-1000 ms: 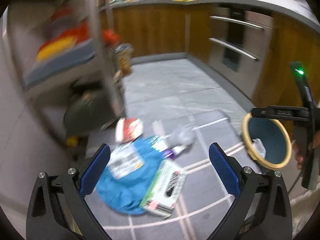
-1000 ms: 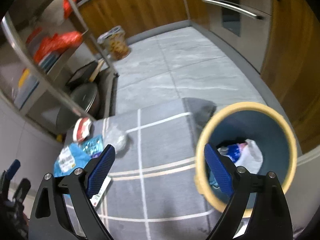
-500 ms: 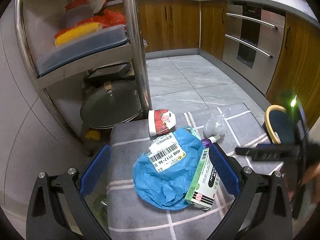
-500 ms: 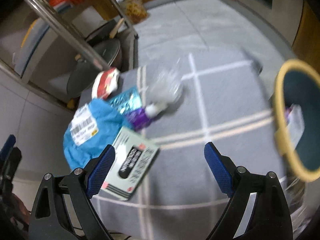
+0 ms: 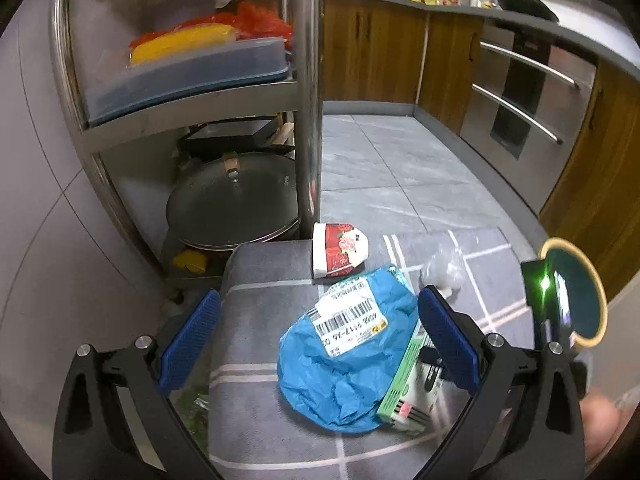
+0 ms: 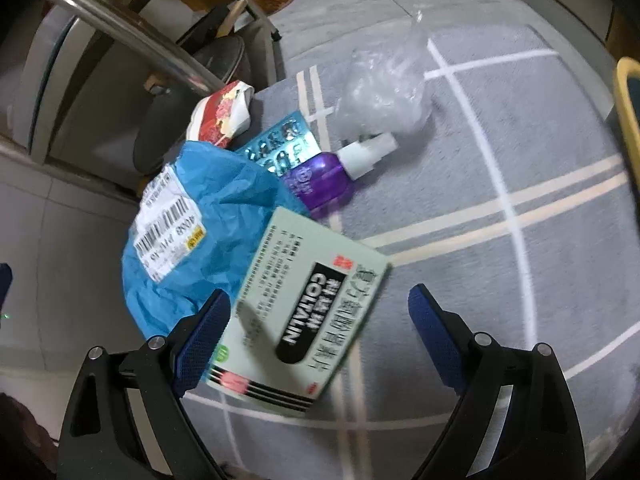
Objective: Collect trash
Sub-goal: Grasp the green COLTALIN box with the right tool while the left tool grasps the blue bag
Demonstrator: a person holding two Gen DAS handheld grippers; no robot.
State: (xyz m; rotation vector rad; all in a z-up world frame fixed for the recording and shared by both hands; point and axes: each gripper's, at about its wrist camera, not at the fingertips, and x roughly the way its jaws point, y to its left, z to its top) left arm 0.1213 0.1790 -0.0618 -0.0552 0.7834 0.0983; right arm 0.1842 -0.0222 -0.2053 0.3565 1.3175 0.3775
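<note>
A heap of trash lies on a grey mat [image 5: 260,320]: a crumpled blue mailer bag [image 5: 344,364] [image 6: 208,240] with a barcode label, a pale green carton [image 6: 304,316] [image 5: 404,380], a purple bottle [image 6: 324,184], a clear plastic bag [image 6: 384,92] [image 5: 444,268], a red and white paper cup [image 5: 340,254] [image 6: 222,114] and a shiny blue blister pack [image 6: 280,148]. My right gripper [image 6: 318,340] is open just over the carton. My left gripper [image 5: 318,340] is open above the blue bag. A yellow-rimmed bin [image 5: 580,296] [image 6: 628,120] stands at the right.
A steel rack [image 5: 308,100] stands left of the mat with a pot lid [image 5: 232,204] below and storage boxes [image 5: 188,68] on its shelf. Wooden cabinets [image 5: 376,52] and an oven [image 5: 528,96] line the far side. A hand [image 5: 600,428] shows at the lower right.
The right gripper swung away from the bin and down over the trash heap, ending close above the green carton. The left gripper's view steadied and drew nearer the blue bag.
</note>
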